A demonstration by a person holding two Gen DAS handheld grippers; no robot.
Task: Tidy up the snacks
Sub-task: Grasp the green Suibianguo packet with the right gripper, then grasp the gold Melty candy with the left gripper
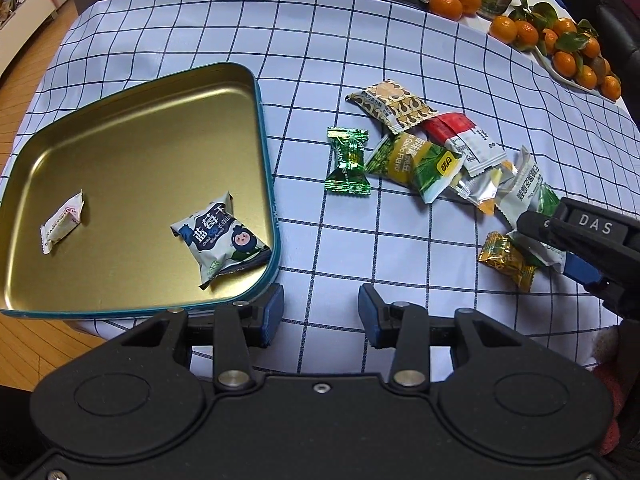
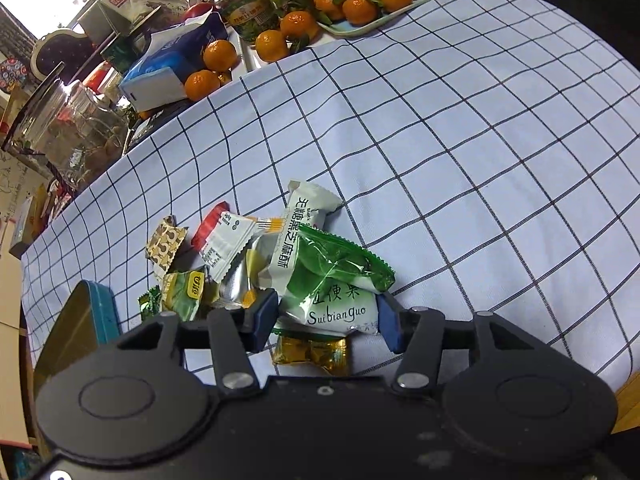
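Tin (image 1: 262, 128) holds two snacks; my left gripper (image 1: 319, 312) is open w/ nothing, right gripper (image 2: 329, 318) straddles Suibianguo pack (image 2: 340, 312), grip unclear.

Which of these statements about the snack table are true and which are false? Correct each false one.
1. The tin holds two snacks. True.
2. The left gripper holds a packet. False: its fingers are open with nothing between them.
3. The Suibianguo packet lies between the right gripper's fingers. True.
4. The oranges sit in the tin. False: they lie at the table's far edge.
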